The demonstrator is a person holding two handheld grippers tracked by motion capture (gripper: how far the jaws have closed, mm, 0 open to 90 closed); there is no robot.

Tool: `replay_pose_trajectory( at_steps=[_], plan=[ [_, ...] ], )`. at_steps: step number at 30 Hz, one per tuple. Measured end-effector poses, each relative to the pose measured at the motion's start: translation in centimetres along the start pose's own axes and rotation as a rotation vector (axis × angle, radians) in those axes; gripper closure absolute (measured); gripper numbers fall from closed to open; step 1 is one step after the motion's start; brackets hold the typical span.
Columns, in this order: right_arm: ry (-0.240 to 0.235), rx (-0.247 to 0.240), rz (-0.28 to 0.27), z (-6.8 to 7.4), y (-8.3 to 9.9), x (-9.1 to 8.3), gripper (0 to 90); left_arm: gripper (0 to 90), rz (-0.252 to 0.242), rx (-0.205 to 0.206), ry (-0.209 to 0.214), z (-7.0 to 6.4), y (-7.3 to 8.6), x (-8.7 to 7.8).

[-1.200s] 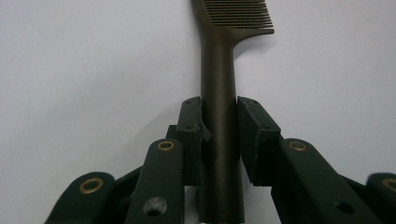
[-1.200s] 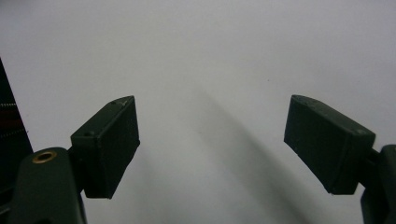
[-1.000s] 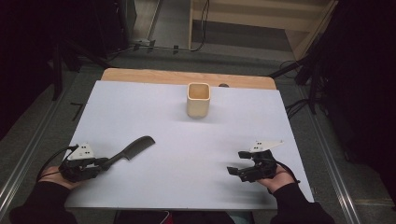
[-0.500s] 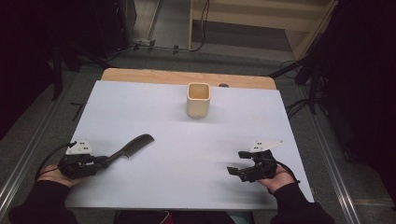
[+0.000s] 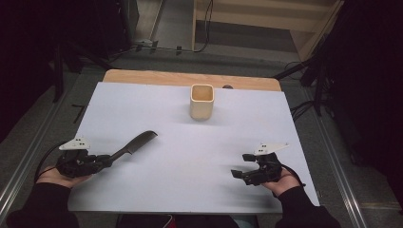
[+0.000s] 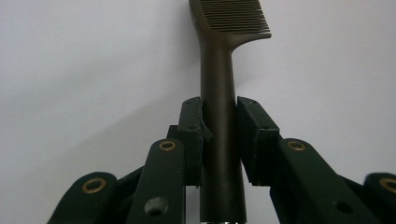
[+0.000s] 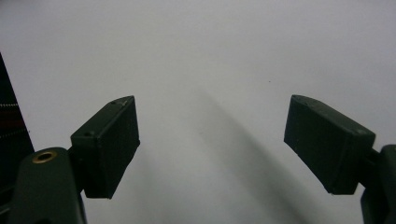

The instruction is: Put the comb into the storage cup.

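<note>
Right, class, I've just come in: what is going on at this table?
A person holds a tool in each hand over a white table. The left tool is shut on the handle of a dark comb, whose toothed end points toward the middle of the table. The right tool is open and holds nothing. A beige cup stands upright at the far side, apart from both.

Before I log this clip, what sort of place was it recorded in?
Probably a lab or workshop recording bench, not a home. A white sheet covers a wooden table, metal rails run alongside it, and cables trail over the dark floor. On the sheet are a comb and a cup.
</note>
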State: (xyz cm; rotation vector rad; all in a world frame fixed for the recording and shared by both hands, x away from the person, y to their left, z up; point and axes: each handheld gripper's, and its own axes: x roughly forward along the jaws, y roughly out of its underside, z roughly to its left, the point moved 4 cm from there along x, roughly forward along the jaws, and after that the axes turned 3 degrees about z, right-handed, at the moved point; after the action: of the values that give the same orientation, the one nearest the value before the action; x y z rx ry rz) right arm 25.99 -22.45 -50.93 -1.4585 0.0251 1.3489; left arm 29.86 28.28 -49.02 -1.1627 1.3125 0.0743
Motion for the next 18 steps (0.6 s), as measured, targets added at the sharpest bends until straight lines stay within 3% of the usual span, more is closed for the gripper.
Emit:
replay_pose_trajectory(
  at_steps=[10, 18],
  plan=[
    [0.002, -0.004, -0.005, 0.0, 0.0, 0.0, 16.2, 72.9, -0.045, -0.042, 0.024, -1.0, -1.5, -0.4],
    [0.004, -0.005, -0.004, 0.1, 0.0, 0.0, 16.2, 72.9, -0.086, -0.1, 0.043, -1.9, -3.1, -0.1]
  ],
)
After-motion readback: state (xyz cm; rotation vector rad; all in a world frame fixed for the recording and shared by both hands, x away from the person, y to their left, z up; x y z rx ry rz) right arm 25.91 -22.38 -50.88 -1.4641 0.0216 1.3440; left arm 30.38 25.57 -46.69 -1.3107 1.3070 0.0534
